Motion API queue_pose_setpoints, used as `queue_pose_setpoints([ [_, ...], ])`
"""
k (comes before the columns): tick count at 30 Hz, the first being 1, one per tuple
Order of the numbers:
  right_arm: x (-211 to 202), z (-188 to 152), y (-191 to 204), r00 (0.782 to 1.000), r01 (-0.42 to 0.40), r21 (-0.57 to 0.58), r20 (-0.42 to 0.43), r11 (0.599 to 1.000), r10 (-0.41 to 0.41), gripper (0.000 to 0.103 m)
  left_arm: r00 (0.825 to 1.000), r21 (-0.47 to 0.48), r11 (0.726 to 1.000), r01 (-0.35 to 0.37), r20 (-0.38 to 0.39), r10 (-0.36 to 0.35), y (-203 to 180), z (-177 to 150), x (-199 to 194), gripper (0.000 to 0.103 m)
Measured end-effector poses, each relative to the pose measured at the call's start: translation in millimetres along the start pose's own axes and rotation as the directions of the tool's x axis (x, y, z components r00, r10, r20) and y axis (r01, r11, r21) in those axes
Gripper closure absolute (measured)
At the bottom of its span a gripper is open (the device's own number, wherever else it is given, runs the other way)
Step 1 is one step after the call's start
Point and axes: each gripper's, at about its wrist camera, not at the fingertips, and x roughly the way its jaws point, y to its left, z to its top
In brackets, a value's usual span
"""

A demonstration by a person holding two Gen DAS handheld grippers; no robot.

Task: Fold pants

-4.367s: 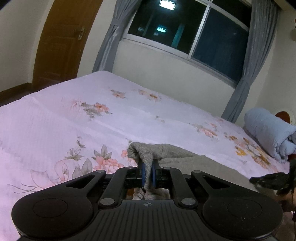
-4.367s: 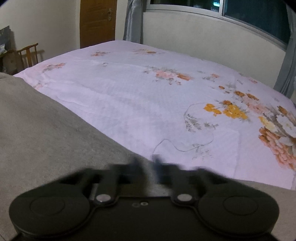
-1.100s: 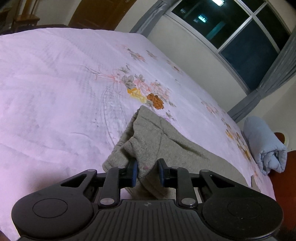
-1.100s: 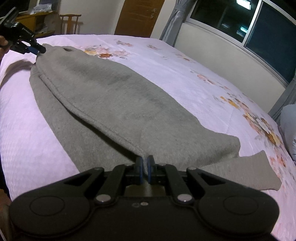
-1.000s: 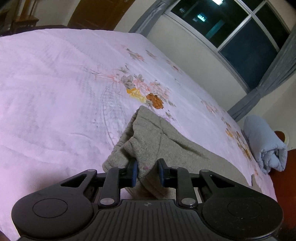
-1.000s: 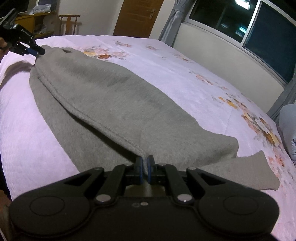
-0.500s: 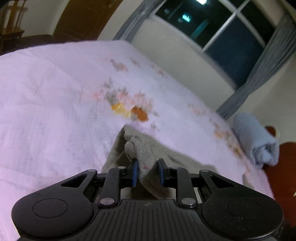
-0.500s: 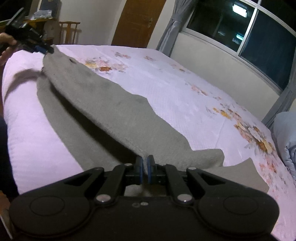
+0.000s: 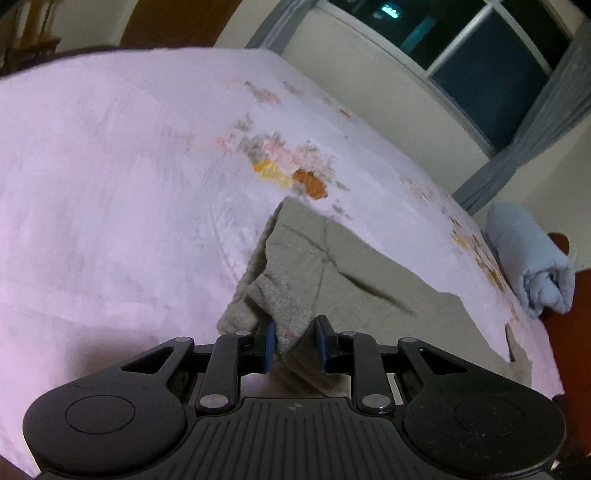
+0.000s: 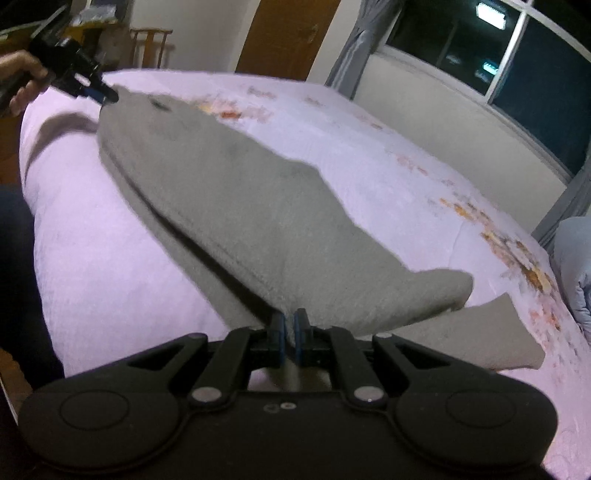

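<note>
Both ends of the grey pants (image 10: pixel 236 206) now lift above the bed (image 10: pixel 388 155); left gripper (image 9: pixel 294 341) and right gripper (image 10: pixel 289 338) each pinch fabric, stretching it taut for folding.

Indoor artificial light is dim and gives everything a pinkish-violet cast. The window (image 10: pixel 517 66) is black with night and mirrors a bright ceiling lamp (image 10: pixel 490 15) as glare. Both fisheye views bend walls and frames strongly toward the edges. Motion blur smears the floral print on the bedsheet (image 9: pixel 110 184) in the left wrist view. A soft shadow lies under the raised edge of the pants (image 10: pixel 240 206).
</note>
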Motion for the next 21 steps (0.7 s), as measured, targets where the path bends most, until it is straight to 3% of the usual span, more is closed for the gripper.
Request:
queue_pose_setpoints([
  [6, 6.8, -4.8, 5.0, 1.000, 0.023, 0.041, 0.006, 0.999, -0.023, 0.103, 1.000, 0.049, 0.999, -0.018, 0.007, 0.018, -7.1, -1.2, -4.3, 0.080],
  [13, 19.6, -8.5, 12.2, 0.998, 0.067, 0.059, -0.013, 0.996, -0.067, 0.099, 1.000, -0.020, 1.000, 0.005, -0.013, -0.005, 5.1, -2.6, 1.6, 0.076],
  [14, 14.6, -8.8, 14.6, 0.996, 0.091, 0.039, -0.009, 0.995, -0.091, 0.091, 1.000, -0.015, 1.000, -0.004, -0.012, 0.004, 4.4, -2.5, -0.7, 0.062],
  [15, 7.2, -9.3, 15.4, 0.993, 0.117, 0.025, 0.005, 0.993, -0.117, 0.078, 0.999, -0.004, 0.999, -0.033, -0.007, 0.033, 2.8, -1.6, -5.0, 0.037],
  [16, -1.8, -10.9, 14.5, 0.991, 0.133, 0.028, 0.024, 0.991, -0.134, 0.067, 0.997, 0.015, 0.997, -0.079, 0.015, 0.078, 0.2, -1.8, -12.0, 0.027],
  [17, -12.1, -13.6, 11.0, 0.988, 0.142, 0.047, 0.047, 0.989, -0.145, 0.033, 0.993, 0.036, 0.993, -0.111, 0.045, 0.109, -2.2, -2.8, -19.5, 0.021],
  [18, -23.9, -17.2, 5.9, 0.985, 0.149, 0.075, 0.079, 0.986, -0.155, 0.018, 0.988, 0.064, 0.988, -0.137, 0.081, 0.132, -7.2, -3.7, -28.7, 0.021],
  [21, -47.5, -25.9, -19.2, 0.976, 0.172, 0.181, 0.101, 0.968, -0.192, 0.023, 0.978, 0.126, 0.981, -0.150, 0.166, 0.128, -30.4, -6.5, -46.7, 0.021],
])
